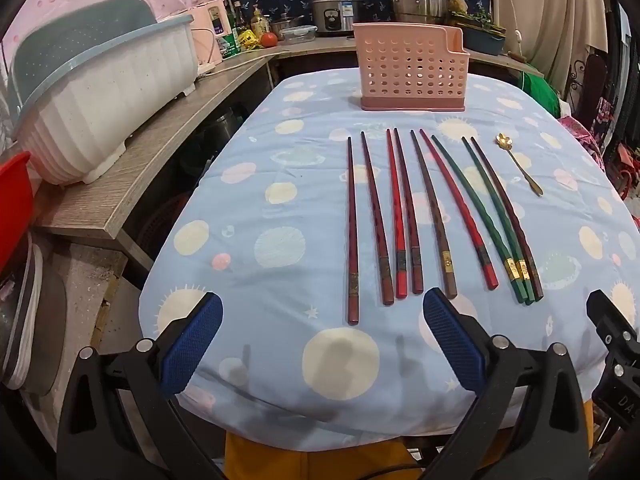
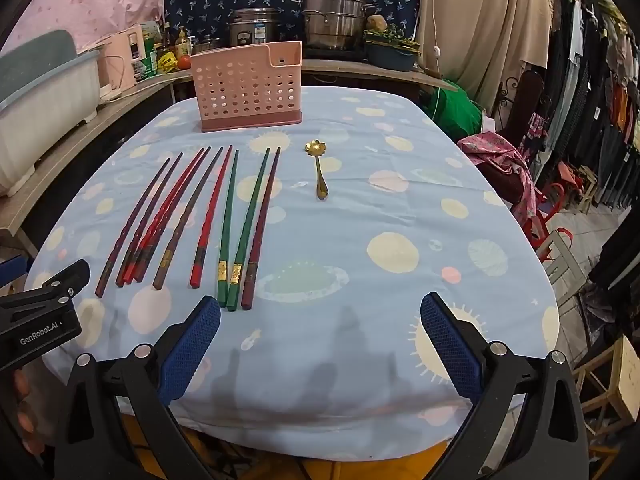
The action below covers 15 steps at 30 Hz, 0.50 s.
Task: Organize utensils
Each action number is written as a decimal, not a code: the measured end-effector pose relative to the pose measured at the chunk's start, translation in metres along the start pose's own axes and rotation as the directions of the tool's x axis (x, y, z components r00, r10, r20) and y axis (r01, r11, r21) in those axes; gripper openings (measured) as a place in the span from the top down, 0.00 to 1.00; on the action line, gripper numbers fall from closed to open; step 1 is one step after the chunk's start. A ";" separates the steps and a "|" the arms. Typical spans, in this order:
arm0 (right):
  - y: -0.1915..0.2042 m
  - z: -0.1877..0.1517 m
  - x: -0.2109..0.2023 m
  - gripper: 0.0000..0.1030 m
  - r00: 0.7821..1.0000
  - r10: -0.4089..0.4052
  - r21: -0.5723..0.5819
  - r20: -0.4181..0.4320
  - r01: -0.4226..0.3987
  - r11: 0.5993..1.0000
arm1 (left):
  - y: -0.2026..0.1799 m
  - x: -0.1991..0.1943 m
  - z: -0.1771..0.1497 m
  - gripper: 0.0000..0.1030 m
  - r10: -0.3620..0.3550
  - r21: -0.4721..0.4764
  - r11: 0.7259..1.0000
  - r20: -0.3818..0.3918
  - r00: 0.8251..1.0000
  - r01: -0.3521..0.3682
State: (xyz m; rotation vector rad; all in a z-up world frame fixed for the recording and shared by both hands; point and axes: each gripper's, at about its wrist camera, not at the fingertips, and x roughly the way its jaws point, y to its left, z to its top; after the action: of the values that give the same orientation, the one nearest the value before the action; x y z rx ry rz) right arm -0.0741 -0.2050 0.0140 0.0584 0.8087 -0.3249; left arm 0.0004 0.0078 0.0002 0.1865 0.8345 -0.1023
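Table [image 1: 248, 184]: I see a blue cloth with pale suns and planets covering it, everything for the job laid on top.
Rack [image 1: 108, 92]: white dish rack with a blue-grey lid on the wooden counter to my left, off the table.
Basket [image 1: 412, 68]: pink perforated holder, upright at the far end of the table; I can't see inside it.
Chopsticks [image 1: 400, 216]: nine by my count, dark red, bright red, brown and green, lying side by side in the middle, thick ends toward me, well short of the basket.
Left gripper [image 1: 322, 312]: I have its blue pads spread wide over the near edge, nothing between them.
Right gripper [image 2: 320, 314]: same, pads wide apart and bare.
Spoon [image 2: 318, 170]: small gold one, flower-shaped bowl toward the basket, right of the chopsticks.
Writing: "GenRobot.AI" on the left gripper's body in the right view; elsewhere too small to read.
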 end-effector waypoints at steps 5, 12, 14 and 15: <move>-0.001 0.000 0.000 0.07 1.000 0.002 0.007 -0.006 -0.002 1.000 | -0.003 -0.001 0.001 0.07 -0.004 -0.005 1.000 0.003 1.000 0.004; -0.006 -0.002 -0.002 0.07 1.000 0.007 0.014 -0.003 -0.007 1.000 | -0.002 0.000 0.001 0.07 -0.013 -0.012 1.000 -0.002 1.000 0.013; -0.003 -0.002 -0.001 0.07 1.000 0.003 0.013 -0.002 -0.003 1.000 | -0.001 0.001 0.001 0.07 -0.014 -0.014 1.000 -0.003 1.000 0.014; -0.002 0.000 0.000 0.07 1.000 0.003 0.013 -0.002 -0.003 1.000 | -0.002 0.001 0.001 0.07 -0.014 -0.014 1.000 -0.004 1.000 0.013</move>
State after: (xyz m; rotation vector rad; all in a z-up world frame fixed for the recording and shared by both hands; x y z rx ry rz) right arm -0.0750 -0.2067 0.0143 0.0721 0.8083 -0.3272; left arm 0.0014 0.0060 0.0002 0.1679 0.8409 -0.1086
